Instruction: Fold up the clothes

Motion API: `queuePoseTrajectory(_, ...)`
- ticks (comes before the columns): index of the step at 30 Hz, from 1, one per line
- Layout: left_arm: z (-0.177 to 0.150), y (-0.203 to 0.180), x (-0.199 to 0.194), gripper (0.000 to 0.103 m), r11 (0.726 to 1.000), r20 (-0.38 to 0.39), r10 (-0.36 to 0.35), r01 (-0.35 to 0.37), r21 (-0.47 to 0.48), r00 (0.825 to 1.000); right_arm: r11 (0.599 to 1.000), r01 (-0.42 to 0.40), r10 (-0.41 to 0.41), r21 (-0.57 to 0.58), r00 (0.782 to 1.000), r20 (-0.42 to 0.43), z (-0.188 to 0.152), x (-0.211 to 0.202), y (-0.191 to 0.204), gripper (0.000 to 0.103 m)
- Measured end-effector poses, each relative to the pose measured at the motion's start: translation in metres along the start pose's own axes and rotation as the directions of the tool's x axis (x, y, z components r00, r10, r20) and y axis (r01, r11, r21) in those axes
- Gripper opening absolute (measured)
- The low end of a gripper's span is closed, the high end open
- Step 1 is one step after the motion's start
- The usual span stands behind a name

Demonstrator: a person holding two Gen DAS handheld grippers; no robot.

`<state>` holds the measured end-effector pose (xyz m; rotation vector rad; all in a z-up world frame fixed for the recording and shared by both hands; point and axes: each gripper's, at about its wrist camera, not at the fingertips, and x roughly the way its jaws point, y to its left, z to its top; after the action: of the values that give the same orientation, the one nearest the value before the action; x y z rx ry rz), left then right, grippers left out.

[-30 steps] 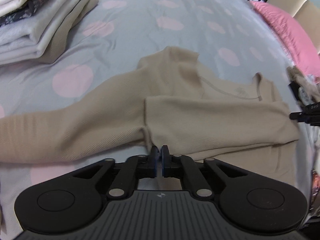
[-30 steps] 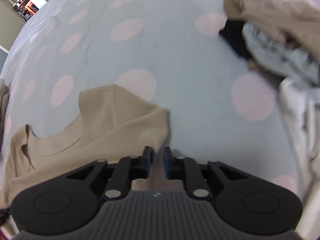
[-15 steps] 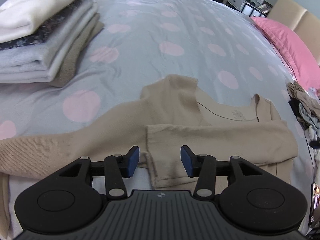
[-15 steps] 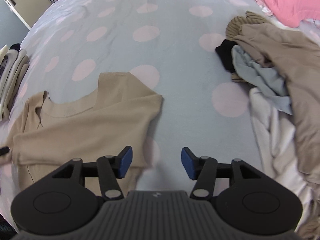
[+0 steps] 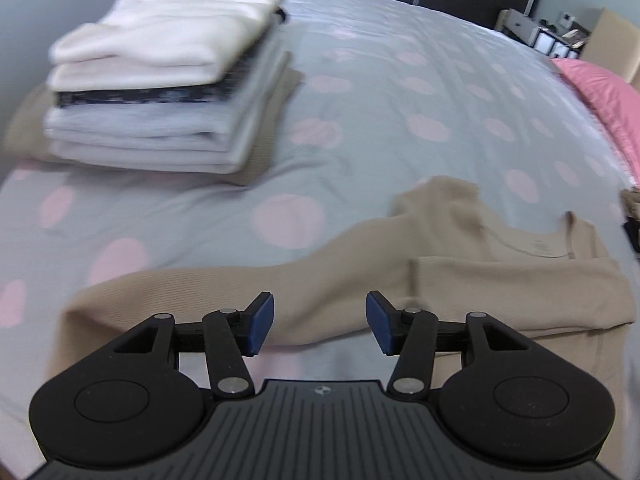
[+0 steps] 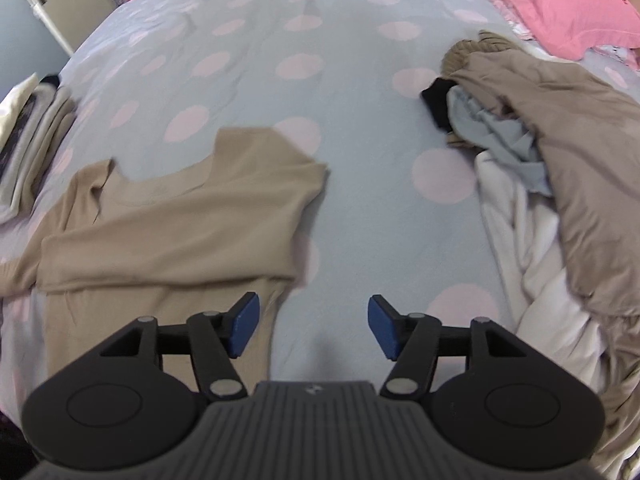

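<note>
the left claw (image 5: 320, 326) is spread wide and holds nothing, hanging above the long sleeve of the tan sweater (image 5: 500, 276), which lies flat on the bed (image 5: 400, 80) just ahead. the right claw (image 6: 314, 326) gapes equally wide and empty, the sweater ahead to its left, a heap of clothes (image 6: 560, 152) to its right.

Beige sweater (image 5: 460, 280) on grey bedsheet (image 5: 400, 92) dotted pink (pillow (image 6: 560, 4) pink too), blue-padded black tools.
</note>
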<state>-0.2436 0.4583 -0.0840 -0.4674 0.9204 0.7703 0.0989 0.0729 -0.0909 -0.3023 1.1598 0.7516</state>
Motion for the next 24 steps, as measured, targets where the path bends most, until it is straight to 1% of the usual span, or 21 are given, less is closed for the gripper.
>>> queuePoseTrajectory(3,-0.004,0.019,-0.004,0.052,0.997,0.01,0.072,-0.072,0.0,0.997,1.0,-0.007,0.007,-0.026,1.0,-0.011,-0.008,0.002,0.01,0.066)
queuePoseTrajectory(4,-0.005,0.025,-0.004,0.054,0.995,0.014,0.101,-0.101,-0.002,0.995,0.999,-0.01,0.009,-0.035,1.0,-0.014,-0.01,0.003,0.014,0.067)
queuePoseTrajectory(6,-0.008,0.039,-0.003,0.055,0.99,0.006,0.142,-0.142,-0.014,0.99,0.999,-0.015,0.014,-0.052,1.0,-0.021,-0.016,0.004,0.02,0.069)
queuePoseTrajectory(9,-0.013,0.063,-0.002,0.055,0.979,0.008,0.194,-0.193,-0.069,0.981,0.997,-0.018,0.016,-0.069,0.999,-0.031,-0.02,0.007,0.027,0.07)
queuePoseTrajectory(12,-0.016,0.091,-0.004,0.055,0.958,0.013,0.244,-0.239,-0.155,0.97,0.997,-0.014,0.012,-0.073,0.999,-0.04,-0.021,0.011,0.029,0.07)
queuePoseTrajectory(13,-0.018,0.1,-0.004,0.055,0.952,0.007,0.256,-0.251,-0.178,0.967,0.997,-0.013,0.01,-0.075,0.999,-0.043,-0.021,0.012,0.029,0.07)
queuePoseTrajectory(15,-0.021,0.113,-0.003,0.055,0.941,-0.012,0.28,-0.277,-0.194,0.96,0.997,-0.011,0.007,-0.078,0.999,-0.048,-0.022,0.014,0.031,0.07)
queuePoseTrajectory(18,-0.028,0.124,0.003,0.055,0.931,-0.052,0.315,-0.319,-0.179,0.948,0.997,-0.008,0.003,-0.083,0.998,-0.057,-0.023,0.018,0.033,0.07)
queuePoseTrajectory(21,-0.037,0.133,0.013,0.056,0.925,-0.096,0.328,-0.34,-0.171,0.94,0.996,-0.005,-0.001,-0.088,0.998,-0.065,-0.023,0.022,0.035,0.07)
queuePoseTrajectory(22,-0.041,0.136,0.017,0.054,0.924,-0.113,0.326,-0.341,-0.172,0.939,0.996,-0.004,-0.002,-0.089,0.998,-0.068,-0.023,0.023,0.035,0.07)
queuePoseTrajectory(23,-0.044,0.138,0.021,0.042,0.924,-0.129,0.323,-0.342,-0.173,0.938,0.996,-0.003,-0.004,-0.091,0.997,-0.071,-0.024,0.024,0.036,0.07)
queuePoseTrajectory(24,-0.045,0.141,0.02,0.032,0.925,-0.124,0.307,-0.327,-0.195,0.944,0.996,-0.002,-0.005,-0.093,0.997,-0.073,-0.024,0.025,0.036,0.07)
